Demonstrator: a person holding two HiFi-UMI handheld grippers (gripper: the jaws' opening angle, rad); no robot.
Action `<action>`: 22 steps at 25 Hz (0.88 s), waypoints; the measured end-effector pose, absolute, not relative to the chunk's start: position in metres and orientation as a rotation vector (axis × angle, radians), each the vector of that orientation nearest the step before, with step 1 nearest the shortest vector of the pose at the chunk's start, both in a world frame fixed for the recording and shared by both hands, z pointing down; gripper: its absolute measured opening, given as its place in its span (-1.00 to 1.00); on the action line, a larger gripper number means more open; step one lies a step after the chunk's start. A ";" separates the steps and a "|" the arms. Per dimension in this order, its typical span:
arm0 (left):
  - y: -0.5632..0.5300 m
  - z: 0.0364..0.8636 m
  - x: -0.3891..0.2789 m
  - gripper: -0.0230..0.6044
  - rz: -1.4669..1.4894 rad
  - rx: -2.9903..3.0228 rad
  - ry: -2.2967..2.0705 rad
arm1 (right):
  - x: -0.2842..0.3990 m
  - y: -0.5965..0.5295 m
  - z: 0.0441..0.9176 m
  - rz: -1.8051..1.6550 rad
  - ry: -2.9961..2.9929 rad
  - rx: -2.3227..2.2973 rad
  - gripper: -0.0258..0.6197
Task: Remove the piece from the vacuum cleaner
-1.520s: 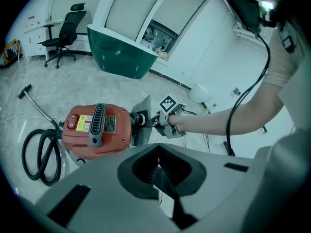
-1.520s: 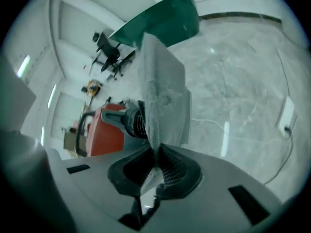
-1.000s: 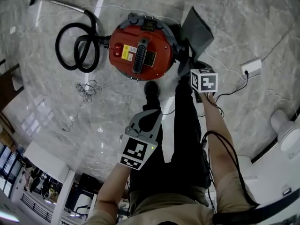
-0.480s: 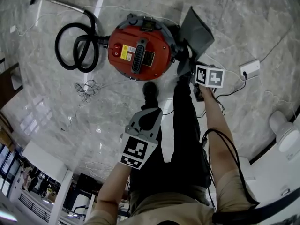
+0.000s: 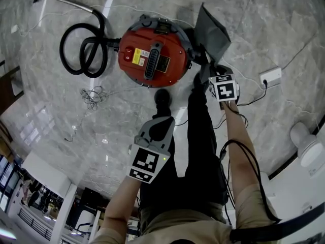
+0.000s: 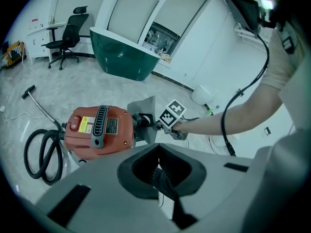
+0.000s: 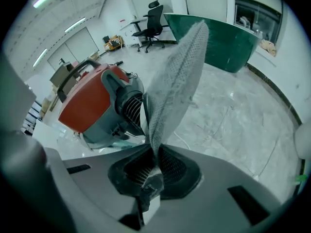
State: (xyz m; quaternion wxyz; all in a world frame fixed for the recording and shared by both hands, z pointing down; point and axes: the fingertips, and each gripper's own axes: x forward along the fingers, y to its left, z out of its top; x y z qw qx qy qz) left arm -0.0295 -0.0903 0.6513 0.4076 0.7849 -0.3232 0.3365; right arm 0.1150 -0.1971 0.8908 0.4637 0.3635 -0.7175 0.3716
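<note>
On the marble floor below me stands the red vacuum cleaner, the largest thing here and my reference for everything else. Its black hose lies coiled against the side away from my right hand. A loose tangle of cord rests on the floor near that same side, a little closer to me.

The grey piece, a flat fabric-like flap, stands up at the opposite side of the vacuum cleaner, right by its ribbed outlet. My right gripper is at that side too, its fingers clamped on the lower edge of the piece, which rises between them. My left gripper hangs on the near side of the vacuum cleaner, well apart from it, with its fingers together and nothing between them.

As I judge it, the grasp is made but the removal is not finished. The piece sits right against the outlet, and I cannot tell whether it has come free. What remains is to draw it clear of the machine.
</note>
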 end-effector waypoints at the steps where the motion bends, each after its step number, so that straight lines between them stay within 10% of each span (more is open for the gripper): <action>1: -0.090 0.651 -0.030 -0.92 0.849 1.976 -0.816 | 0.120 -0.200 0.892 0.917 -1.753 0.910 -0.84; 22: -0.126 0.659 -0.005 -0.92 0.872 2.057 -0.814 | 0.170 -0.223 0.848 1.212 -1.733 1.010 -0.86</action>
